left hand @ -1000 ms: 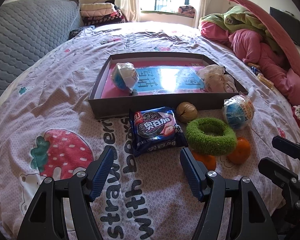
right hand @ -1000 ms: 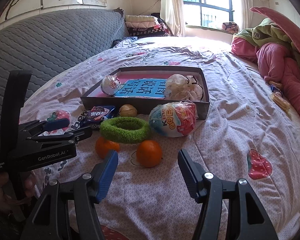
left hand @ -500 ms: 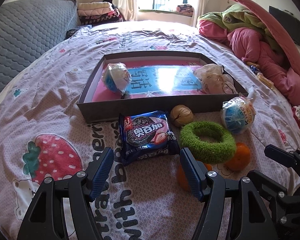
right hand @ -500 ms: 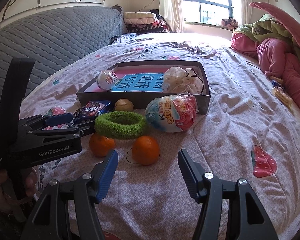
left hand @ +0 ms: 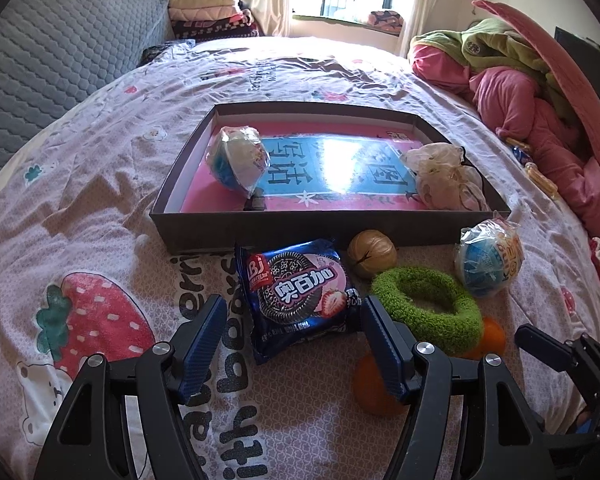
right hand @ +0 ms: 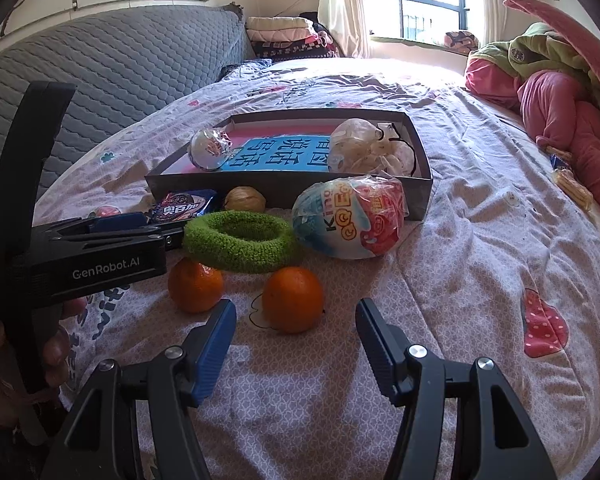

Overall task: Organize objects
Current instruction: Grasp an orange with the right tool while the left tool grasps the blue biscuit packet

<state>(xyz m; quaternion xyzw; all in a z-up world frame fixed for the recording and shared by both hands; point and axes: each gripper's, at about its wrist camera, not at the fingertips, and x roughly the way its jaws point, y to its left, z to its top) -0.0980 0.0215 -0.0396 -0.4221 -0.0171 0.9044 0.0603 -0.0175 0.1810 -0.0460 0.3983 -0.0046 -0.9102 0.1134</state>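
Note:
A dark shallow box (left hand: 204, 222) (right hand: 284, 188) lies on the bed, holding a wrapped blue-white egg toy (left hand: 238, 158) and a whitish bag (left hand: 446, 178). In front of it lie a blue cookie pack (left hand: 300, 294), a walnut (left hand: 372, 252), a green fuzzy ring (left hand: 428, 308) (right hand: 240, 246), two oranges (right hand: 293, 299) (right hand: 195, 286) and a big Kinder egg (right hand: 350, 222) (left hand: 488, 262). My left gripper (left hand: 294, 322) is open, its fingers on either side of the cookie pack's near end. My right gripper (right hand: 296, 322) is open just short of the right orange.
A grey quilted headboard (right hand: 120, 64) stands at the left. Pink and green bedding (left hand: 520, 80) is piled at the right. Folded blankets (left hand: 212, 16) lie by the window. The strawberry-print sheet (right hand: 500, 260) stretches to the right of the objects.
Both grippers have moved forward toward the objects. The left fingers now flank the cookie pack; the right gripper has come closer to the oranges. Both stay open.

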